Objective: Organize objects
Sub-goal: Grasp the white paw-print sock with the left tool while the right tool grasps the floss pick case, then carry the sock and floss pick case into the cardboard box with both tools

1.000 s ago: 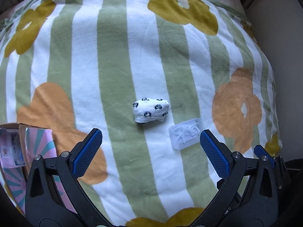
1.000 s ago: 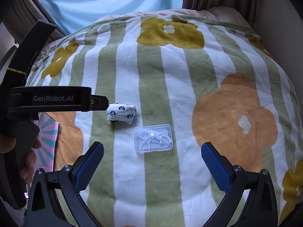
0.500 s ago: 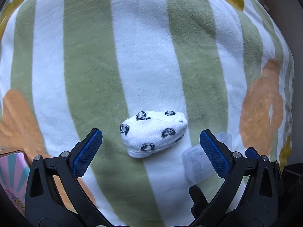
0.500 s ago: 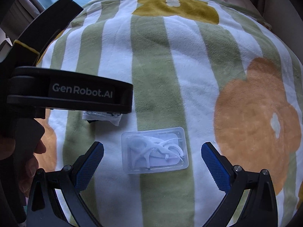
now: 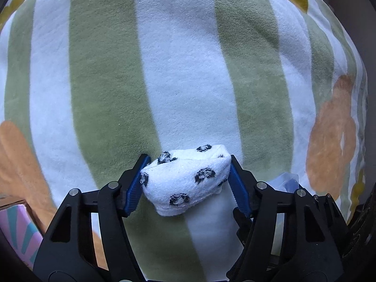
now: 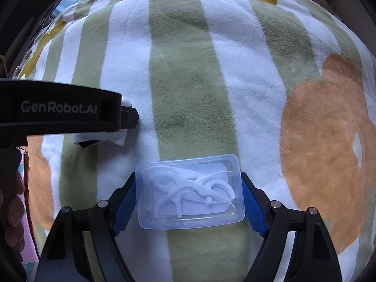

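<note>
Your left claw [image 5: 186,181] had just been closing, its blue pads pressed on both ends of the rolled white sock [image 5: 185,178] with dark prints. Your right claw [image 6: 189,197] had likewise closed against the clear floss-pick box [image 6: 188,190]. Both things lay near each other on the striped flowered blanket [image 5: 105,75].

Left gripper [image 5: 186,179] and right gripper [image 6: 189,197] pointing steeply down — fingers just closing, each clamping something.

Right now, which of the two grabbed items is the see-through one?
The clear plastic box of floss picks between the right gripper pads. The left gripper pinches an opaque white rolled sock with black prints.
</note>
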`<state>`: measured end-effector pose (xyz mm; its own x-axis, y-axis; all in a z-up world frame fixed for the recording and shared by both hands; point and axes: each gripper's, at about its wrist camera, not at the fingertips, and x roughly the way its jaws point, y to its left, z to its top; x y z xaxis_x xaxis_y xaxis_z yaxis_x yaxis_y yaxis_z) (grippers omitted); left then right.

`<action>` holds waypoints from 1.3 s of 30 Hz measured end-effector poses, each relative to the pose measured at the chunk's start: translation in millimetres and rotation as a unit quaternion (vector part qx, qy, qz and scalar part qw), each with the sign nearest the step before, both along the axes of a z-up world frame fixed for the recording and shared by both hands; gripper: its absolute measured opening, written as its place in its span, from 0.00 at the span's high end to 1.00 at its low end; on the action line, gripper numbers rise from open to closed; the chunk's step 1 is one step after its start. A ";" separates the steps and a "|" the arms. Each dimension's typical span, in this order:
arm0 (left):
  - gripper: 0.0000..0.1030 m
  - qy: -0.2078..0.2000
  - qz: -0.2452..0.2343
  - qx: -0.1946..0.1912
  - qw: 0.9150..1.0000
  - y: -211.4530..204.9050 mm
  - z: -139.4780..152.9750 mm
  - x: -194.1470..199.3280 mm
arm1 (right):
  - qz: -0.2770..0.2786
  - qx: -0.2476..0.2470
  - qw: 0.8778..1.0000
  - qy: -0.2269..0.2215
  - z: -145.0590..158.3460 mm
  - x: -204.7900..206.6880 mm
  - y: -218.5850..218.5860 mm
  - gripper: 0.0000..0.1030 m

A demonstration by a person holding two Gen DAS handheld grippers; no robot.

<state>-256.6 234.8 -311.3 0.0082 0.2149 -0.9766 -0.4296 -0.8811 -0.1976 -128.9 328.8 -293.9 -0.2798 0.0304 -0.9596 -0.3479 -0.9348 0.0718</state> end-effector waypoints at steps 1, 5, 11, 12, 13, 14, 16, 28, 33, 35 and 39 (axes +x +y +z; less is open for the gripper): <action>0.41 0.001 -0.002 0.001 1.000 -0.6 0.7 0.3 | 0.000 0.001 1.000 -0.001 0.8 0.2 0.4 0.25; 0.42 0.004 -0.003 0.007 1.000 -3.2 4.9 1.0 | 0.003 0.002 1.000 0.002 6.0 2.4 3.0 0.25; 0.43 0.019 -0.004 0.014 1.000 -9.5 19.4 0.9 | -0.002 0.005 1.000 0.010 19.7 8.0 9.4 0.25; 0.43 0.022 -0.003 0.015 1.000 -11.3 23.3 0.9 | -0.003 0.005 1.000 0.011 22.9 9.2 10.4 0.25; 0.43 0.025 -0.003 0.016 1.000 -12.9 26.7 0.7 | -0.004 0.006 1.000 0.013 26.6 10.6 11.5 0.25; 0.43 0.028 -0.001 0.018 0.999 -15.0 30.9 0.6 | -0.003 0.007 1.000 0.015 31.0 12.2 12.6 0.25; 0.43 0.035 0.005 0.023 0.999 -20.2 41.7 1.1 | -0.003 0.010 1.000 0.019 41.4 15.7 15.1 0.25; 0.42 0.096 0.031 0.061 0.993 -52.0 134.9 15.8 | 0.012 0.035 0.997 0.067 135.2 30.0 -10.5 0.25; 0.42 0.126 0.034 0.069 0.989 -78.1 178.8 36.2 | 0.023 0.038 0.996 0.076 172.9 36.3 -17.8 0.25; 0.42 0.134 0.036 0.072 0.988 -88.4 194.0 46.2 | 0.023 0.035 0.996 0.076 184.1 39.3 -21.9 0.25; 0.42 0.152 0.034 0.073 0.985 -110.2 222.0 71.2 | 0.019 0.033 0.996 0.079 209.6 49.5 -29.2 0.25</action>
